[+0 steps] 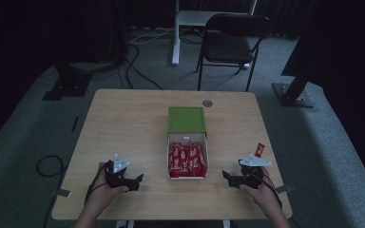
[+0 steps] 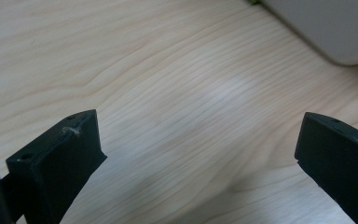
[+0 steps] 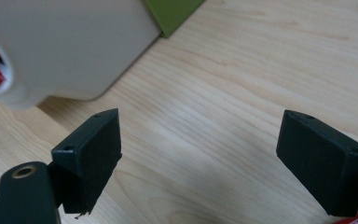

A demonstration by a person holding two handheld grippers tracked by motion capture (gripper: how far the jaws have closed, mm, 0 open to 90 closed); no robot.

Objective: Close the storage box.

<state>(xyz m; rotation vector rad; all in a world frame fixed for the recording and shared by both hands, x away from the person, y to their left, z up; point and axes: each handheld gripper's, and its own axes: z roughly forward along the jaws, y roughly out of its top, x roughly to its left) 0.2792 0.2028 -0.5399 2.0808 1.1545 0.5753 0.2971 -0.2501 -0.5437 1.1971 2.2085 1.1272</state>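
Observation:
A white box (image 1: 188,138) full of red snack bars (image 1: 187,159) lies in the middle of the wooden table (image 1: 123,118), with a green lid or sleeve (image 1: 186,119) at its far end. One loose red bar (image 1: 260,150) lies at the right, just beyond my right gripper (image 1: 226,176). My left gripper (image 1: 139,179) rests on the table left of the box, open, with bare wood between its jaws. The right gripper (image 3: 198,154) is open too; the box's beige wall (image 3: 70,51) and the green lid (image 3: 170,13) sit ahead of it at its left. The box's corner (image 2: 335,28) shows past my left gripper (image 2: 196,158).
A small grey disc (image 1: 207,103) is set in the table's far edge. A black folding chair (image 1: 230,42) and a white table leg (image 1: 176,33) stand beyond the table. Cables (image 1: 47,166) lie on the grey carpet at the left.

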